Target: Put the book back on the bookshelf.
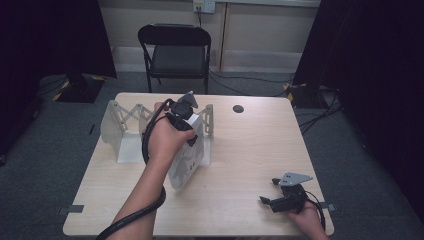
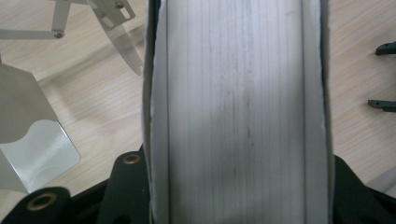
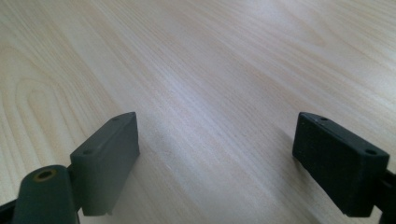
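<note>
1. As I grip the white book [image 1: 186, 162] by its upper edge, my left hand-held gripper [image 1: 182, 116] is clamped on it; keep it vertical beside the metal rack [image 1: 122, 131].
2. Left forearm reaches forward over the surface [image 1: 240, 150].
3. Right hand-held gripper [image 1: 274, 192] rests wide apart, holding nothing.

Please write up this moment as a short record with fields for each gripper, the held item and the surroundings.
left gripper: shut on the book, gripping it by its upper edge
book: white, thick, standing tilted on the table; page edges face the left gripper view
right gripper: jaws wide open, holding nothing, low over bare wood at the near right
metal rack: expanding, silver, just left of the book
table: light wood
chair: black, behind the table
</note>
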`<state>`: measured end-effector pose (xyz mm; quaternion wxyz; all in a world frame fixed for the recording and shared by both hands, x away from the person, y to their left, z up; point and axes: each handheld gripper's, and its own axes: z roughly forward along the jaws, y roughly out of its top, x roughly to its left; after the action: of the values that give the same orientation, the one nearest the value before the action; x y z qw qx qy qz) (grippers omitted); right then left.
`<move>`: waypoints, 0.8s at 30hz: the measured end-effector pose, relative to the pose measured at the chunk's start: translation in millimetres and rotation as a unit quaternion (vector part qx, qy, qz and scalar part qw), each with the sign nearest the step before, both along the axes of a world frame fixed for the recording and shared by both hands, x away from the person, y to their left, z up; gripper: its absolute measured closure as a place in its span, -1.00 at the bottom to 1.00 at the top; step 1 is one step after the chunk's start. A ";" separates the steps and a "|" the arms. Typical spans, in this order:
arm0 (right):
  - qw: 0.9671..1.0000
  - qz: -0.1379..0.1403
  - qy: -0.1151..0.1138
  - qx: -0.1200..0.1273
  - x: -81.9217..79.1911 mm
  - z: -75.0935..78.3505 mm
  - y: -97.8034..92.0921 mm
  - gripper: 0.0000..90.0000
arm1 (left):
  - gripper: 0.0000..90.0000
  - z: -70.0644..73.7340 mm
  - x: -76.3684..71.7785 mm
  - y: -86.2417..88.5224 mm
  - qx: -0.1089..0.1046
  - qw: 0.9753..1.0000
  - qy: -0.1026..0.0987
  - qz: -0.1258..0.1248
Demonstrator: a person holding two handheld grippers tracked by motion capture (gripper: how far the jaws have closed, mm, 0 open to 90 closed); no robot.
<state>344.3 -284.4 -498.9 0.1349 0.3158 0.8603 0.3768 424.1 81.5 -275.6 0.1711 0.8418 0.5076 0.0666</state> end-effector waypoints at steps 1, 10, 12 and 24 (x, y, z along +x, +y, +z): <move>1.000 0.000 0.000 0.000 0.0 0.0 0.0 -0.69 | 0.18 -0.2 1.0 -0.4 -0.001 1.000 -0.001 0.003; 1.000 0.000 0.000 0.000 0.0 0.0 0.0 -0.69 | 0.18 0.2 8.2 -6.8 0.004 1.000 0.000 0.006; 1.000 0.000 -0.001 0.000 0.1 0.0 0.0 -0.69 | 0.18 0.5 9.1 -8.3 0.002 1.000 -0.002 0.011; 1.000 0.001 -0.001 -0.001 0.1 0.1 -0.1 -0.69 | 0.18 -2.2 16.0 -14.5 0.006 1.000 -0.003 0.022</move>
<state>344.4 -284.5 -498.8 0.1355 0.3150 0.8606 0.3765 440.1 67.0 -277.8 0.1660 0.8311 0.5253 0.0757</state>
